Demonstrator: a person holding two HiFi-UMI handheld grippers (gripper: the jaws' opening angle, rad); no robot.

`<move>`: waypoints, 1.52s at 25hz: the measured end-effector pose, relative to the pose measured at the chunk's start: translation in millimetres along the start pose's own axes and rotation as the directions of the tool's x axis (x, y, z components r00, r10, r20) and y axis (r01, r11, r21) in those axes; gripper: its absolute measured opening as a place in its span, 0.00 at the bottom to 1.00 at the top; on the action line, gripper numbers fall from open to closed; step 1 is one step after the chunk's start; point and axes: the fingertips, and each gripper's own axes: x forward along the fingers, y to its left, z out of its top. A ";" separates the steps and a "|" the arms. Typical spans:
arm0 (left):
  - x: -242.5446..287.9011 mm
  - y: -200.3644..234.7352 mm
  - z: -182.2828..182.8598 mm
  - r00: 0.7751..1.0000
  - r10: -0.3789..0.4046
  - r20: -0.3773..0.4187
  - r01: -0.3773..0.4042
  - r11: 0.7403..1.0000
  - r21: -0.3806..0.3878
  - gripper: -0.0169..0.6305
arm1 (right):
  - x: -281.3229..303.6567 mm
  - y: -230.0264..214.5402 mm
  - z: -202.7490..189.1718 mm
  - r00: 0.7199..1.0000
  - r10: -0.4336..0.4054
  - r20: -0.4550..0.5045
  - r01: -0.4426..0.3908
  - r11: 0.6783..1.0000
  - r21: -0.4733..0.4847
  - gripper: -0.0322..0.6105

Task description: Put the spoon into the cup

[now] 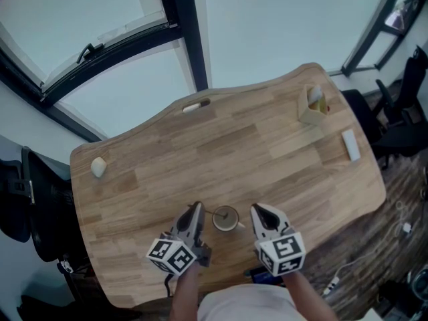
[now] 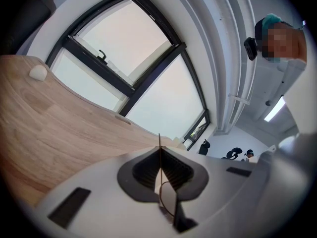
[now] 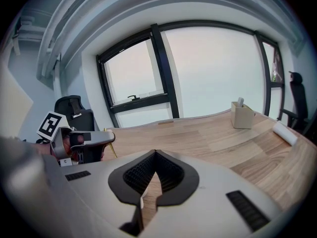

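wooden table (image 1: 267, 152) by big windows (image 1: 281, 25) carries the cup (image 1: 226, 218) near its front edge — the left gripper (image 1: 195, 209) beside it pinches the thin spoon (image 2: 159, 150), the right gripper (image 1: 258, 210) is pressed together, empty.

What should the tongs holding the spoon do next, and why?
Probably ease the left tongs a little toward the cup and lower the spoon in. They are shut on the spoon, and the cup stands upright right beside them.

Soft daylight from the windows (image 1: 267, 32); gripper views bulge, darkening at edges.
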 end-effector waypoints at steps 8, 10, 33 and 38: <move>3.5 -0.4 -8.1 1.000 -0.010 -0.021 0.011 1.000 0.011 0.03 | 1.8 0.4 -2.3 1.000 -0.004 -0.010 0.004 1.000 0.004 0.05; 4.0 -0.5 -10.3 1.000 -0.010 -0.027 0.011 1.000 0.012 0.03 | 2.1 0.4 -2.5 1.000 -0.005 -0.014 0.005 1.000 0.004 0.05; 9.9 -1.4 -20.8 0.998 -0.021 -0.062 0.024 0.999 0.043 0.03 | 2.6 -2.0 -5.6 1.000 0.001 -0.028 -0.001 1.000 -0.026 0.05; 10.8 -0.5 -24.1 0.998 -0.029 -0.062 0.031 0.999 0.026 0.03 | 3.1 -2.4 -6.0 1.000 0.003 -0.021 -0.004 1.000 -0.027 0.05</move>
